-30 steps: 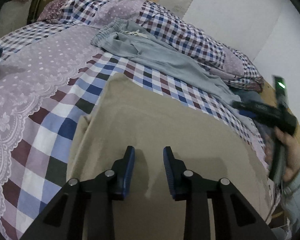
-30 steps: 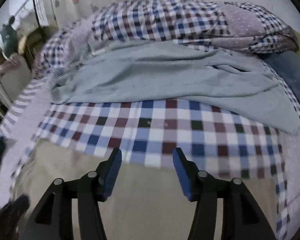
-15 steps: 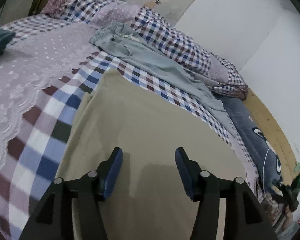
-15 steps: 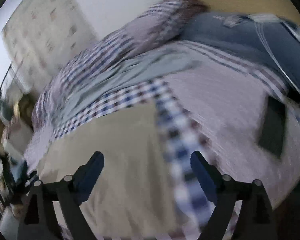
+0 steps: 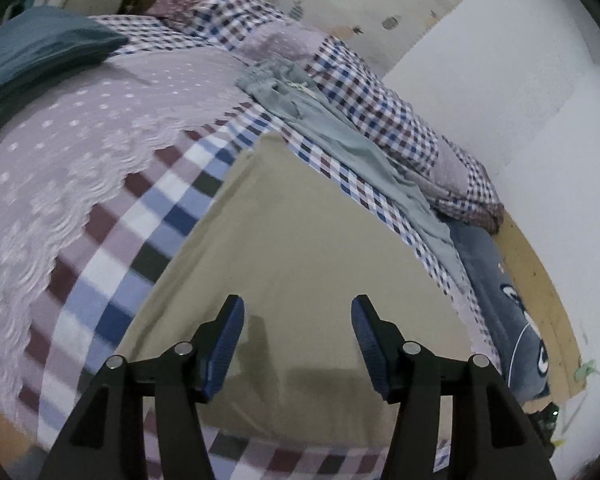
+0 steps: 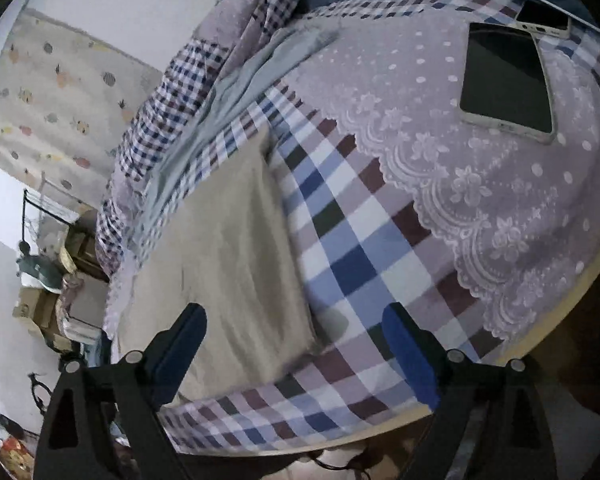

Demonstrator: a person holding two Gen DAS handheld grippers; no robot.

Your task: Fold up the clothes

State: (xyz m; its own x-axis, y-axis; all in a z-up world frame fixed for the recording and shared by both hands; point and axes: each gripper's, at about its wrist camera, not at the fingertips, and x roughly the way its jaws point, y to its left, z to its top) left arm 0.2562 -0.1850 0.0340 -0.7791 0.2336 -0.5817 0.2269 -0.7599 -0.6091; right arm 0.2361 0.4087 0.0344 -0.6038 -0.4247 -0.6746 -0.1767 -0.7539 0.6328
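Left gripper [image 5: 296,344]: its blue fingers [image 5: 226,346] stand wide apart and hold nothing; they hang just above the near part of the beige cloth.
Right gripper [image 6: 294,356]: the fingers [image 6: 410,356] are spread very wide, also with nothing between them; they are over the near right corner of the beige cloth and the checked cover beside it.
Beige cloth [image 5: 300,240]: it lies flat and smooth on the bed, near the front edge, folded to a neat rectangle shape.
Grey trousers [image 5: 332,132]: spread out behind the beige cloth, along the rolled checked quilt [image 5: 384,112].
Bed cover [image 6: 348,248]: checked, with a lilac lace part.
Phone [image 6: 506,80]: dark screen up, on the lace part, well apart from the cloth.
Teal pillow [image 5: 40,52]: at the far left of the bed.
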